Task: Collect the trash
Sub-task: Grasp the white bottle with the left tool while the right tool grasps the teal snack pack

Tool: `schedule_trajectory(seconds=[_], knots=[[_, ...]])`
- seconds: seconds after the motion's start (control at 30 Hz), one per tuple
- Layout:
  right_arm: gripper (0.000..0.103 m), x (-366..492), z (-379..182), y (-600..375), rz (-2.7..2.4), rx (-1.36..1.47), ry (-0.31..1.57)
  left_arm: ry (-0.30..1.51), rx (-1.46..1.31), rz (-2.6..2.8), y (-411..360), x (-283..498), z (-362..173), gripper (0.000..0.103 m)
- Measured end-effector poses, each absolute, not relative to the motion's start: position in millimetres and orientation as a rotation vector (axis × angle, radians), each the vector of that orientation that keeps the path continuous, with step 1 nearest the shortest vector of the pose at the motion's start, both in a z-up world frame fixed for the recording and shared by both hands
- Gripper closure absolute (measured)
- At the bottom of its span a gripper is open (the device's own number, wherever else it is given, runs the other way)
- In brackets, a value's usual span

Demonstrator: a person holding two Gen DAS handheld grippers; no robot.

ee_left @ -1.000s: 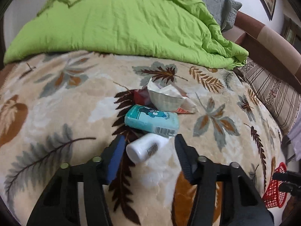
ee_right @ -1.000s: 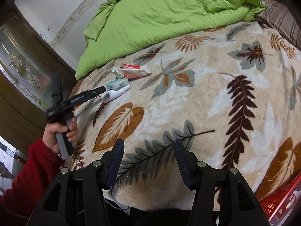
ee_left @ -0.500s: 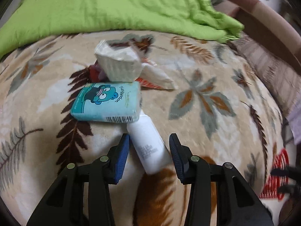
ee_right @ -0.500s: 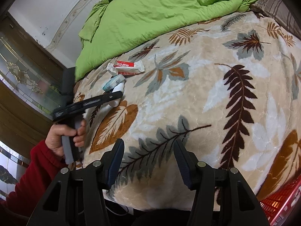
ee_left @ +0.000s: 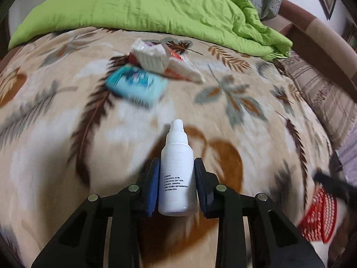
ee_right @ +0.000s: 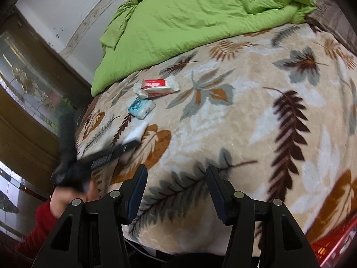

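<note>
Jaws of the left gripper (ee_left: 176, 179) have just been closing and now clamp the white bottle (ee_left: 177, 172), which a second ago lay loose between them; it now sits clear of the teal packet (ee_left: 135, 85) and wrappers (ee_left: 165, 63) farther off; transfer to the red basket (ee_left: 318, 217) at near right comes next; right gripper (ee_right: 176, 192) jaws stand apart, empty.

White spray bottle (ee_left: 177, 174), nozzle pointing away

My matt black plastic gripper (ee_left: 177, 184) pinches a smooth white plastic bottle (ee_left: 177, 174) above the plush fleece blanket (ee_left: 67, 156).
</note>
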State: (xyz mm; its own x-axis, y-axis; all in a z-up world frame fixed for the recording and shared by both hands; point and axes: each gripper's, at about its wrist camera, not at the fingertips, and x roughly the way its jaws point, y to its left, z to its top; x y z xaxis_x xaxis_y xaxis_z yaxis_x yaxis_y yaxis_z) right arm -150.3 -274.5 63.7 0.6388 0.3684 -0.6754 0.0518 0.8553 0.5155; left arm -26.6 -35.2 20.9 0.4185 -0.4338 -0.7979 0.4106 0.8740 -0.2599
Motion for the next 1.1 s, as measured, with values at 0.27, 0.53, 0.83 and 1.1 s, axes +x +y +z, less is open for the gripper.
schedule_trajectory(seconds=[0.27,0.53,0.83,1.1], knots=[[0.043,-71,67,-231,0.311,0.412,0.901,0.899,-0.142,-0.294,19,-52,30,0.074],[0.032,21,51,-178,0.36,0.235,0.932,0.878,-0.19,-0.209,41,-41,16,0.074],[0.027,93,35,-152,0.371,0.1,0.927,0.847,-0.211,-0.191,45,-42,15,0.074],[0.028,113,21,-115,0.432,-0.038,0.977,0.846,-0.227,-0.193,47,-40,13,0.074]])
